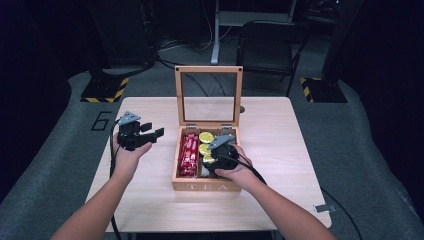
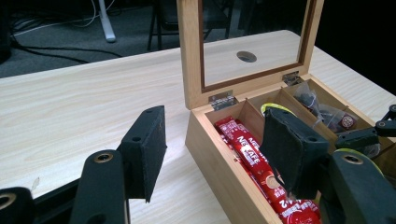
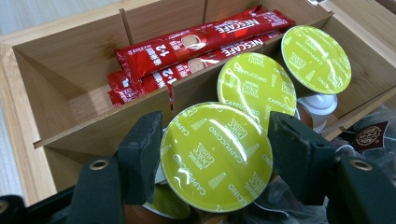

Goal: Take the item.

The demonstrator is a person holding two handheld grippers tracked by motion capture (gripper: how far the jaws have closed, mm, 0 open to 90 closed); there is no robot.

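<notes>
Dim dark surroundings, evenly lit table (image 1: pixel 280 145); glare on capsule lids (image 3: pixel 217 156)

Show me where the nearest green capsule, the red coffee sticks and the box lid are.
Nearest green capsule (image 3: pixel 216 156), right gripper view, foil top.
Red coffee sticks (image 3: pixel 196 44), right gripper view, upper packet's middle.
Box lid (image 1: pixel 208 69), high view, top wooden rail.

lime-green capsule lids (image 3: pixel 216 157) with white lettering, red sachets (image 3: pixel 196 46) with white print, light wood box (image 1: pixel 206 186), pale wood-grain desk (image 1: pixel 280 150), black tool (image 3: pixel 215 154) pads
</notes>
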